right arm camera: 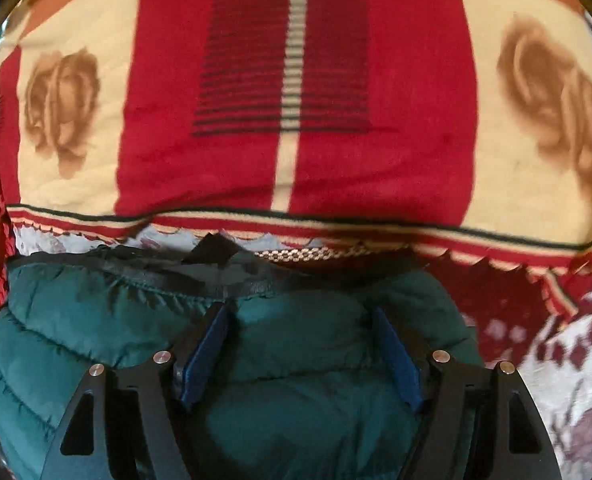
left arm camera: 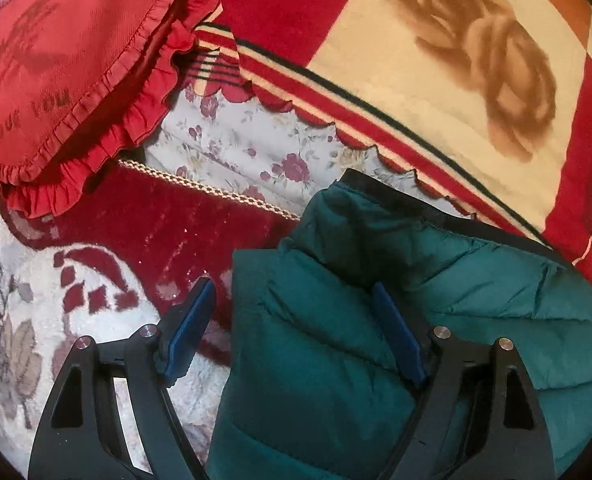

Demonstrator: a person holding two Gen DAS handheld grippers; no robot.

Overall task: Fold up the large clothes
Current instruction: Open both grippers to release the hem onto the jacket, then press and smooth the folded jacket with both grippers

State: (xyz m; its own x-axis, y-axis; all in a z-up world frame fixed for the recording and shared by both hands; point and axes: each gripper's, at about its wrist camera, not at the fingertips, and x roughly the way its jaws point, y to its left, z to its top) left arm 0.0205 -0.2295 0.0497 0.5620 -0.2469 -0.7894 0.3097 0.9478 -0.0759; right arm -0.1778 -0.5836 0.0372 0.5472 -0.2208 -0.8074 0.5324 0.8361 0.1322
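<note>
A dark green quilted puffer jacket (left arm camera: 455, 280) with a black inner edge lies folded on the bed. In the left wrist view my left gripper (left arm camera: 292, 284) stands open over the jacket's left edge. One blue pad (left arm camera: 194, 320) is over the bedspread and the other is against the green fabric. In the right wrist view the same jacket (right arm camera: 96, 320) fills the lower half. My right gripper (right arm camera: 297, 308) is open just above it, near the black collar edge (right arm camera: 216, 252). Neither gripper pinches any cloth.
A red ruffled cushion (left arm camera: 68, 60) sits at the upper left. Behind the jacket a red and cream blanket (right arm camera: 335, 160) with rose prints spreads across the bed. A floral sheet (left arm camera: 236, 140) and a plush red and white bedspread (left arm camera: 96, 272) lie around the jacket.
</note>
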